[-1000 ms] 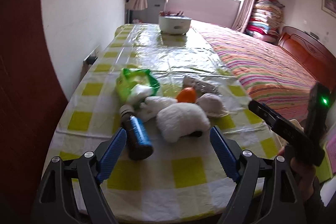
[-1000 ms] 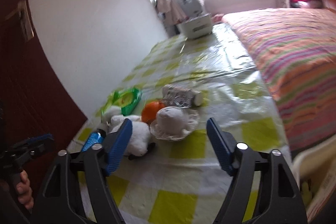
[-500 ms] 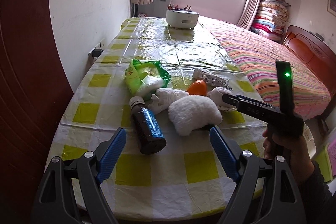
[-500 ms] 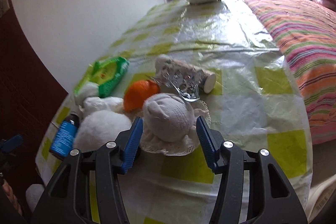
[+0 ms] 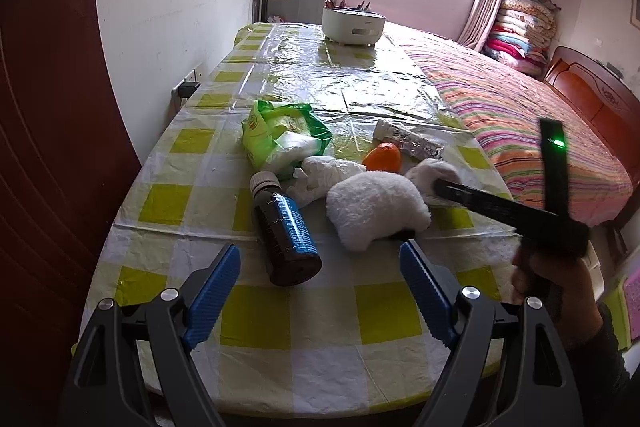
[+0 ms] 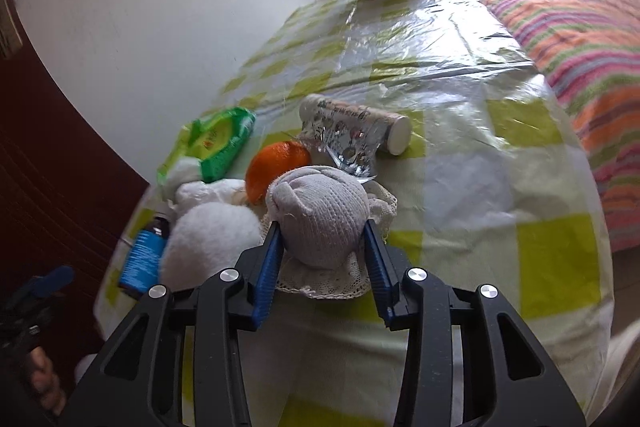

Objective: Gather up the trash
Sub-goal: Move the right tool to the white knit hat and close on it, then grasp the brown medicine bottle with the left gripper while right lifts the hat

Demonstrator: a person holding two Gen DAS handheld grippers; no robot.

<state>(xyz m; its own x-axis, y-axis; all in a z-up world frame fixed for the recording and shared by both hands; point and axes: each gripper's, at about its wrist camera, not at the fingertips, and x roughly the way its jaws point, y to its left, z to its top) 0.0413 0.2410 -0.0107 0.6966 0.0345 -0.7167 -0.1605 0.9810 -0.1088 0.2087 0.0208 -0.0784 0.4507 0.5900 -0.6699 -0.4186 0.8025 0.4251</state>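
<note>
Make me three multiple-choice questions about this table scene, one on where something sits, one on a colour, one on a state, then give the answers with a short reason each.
1. Where does the orange lie?
A. Beside the white tub at the far end
B. Just behind the white knitted hat
C. On the striped bed

2. What colour is the wipes pack?
A. Green
B. Red
C. Black

3. How is the dark bottle resting?
A. Upright, cap up
B. On its side
C. Held in the left gripper

Answers: 1 B, it touches the white knitted hat, which sits between the closing right gripper pads. 2 A, its wrapper is bright green. 3 B, it lies flat ahead of the open left gripper.
</note>
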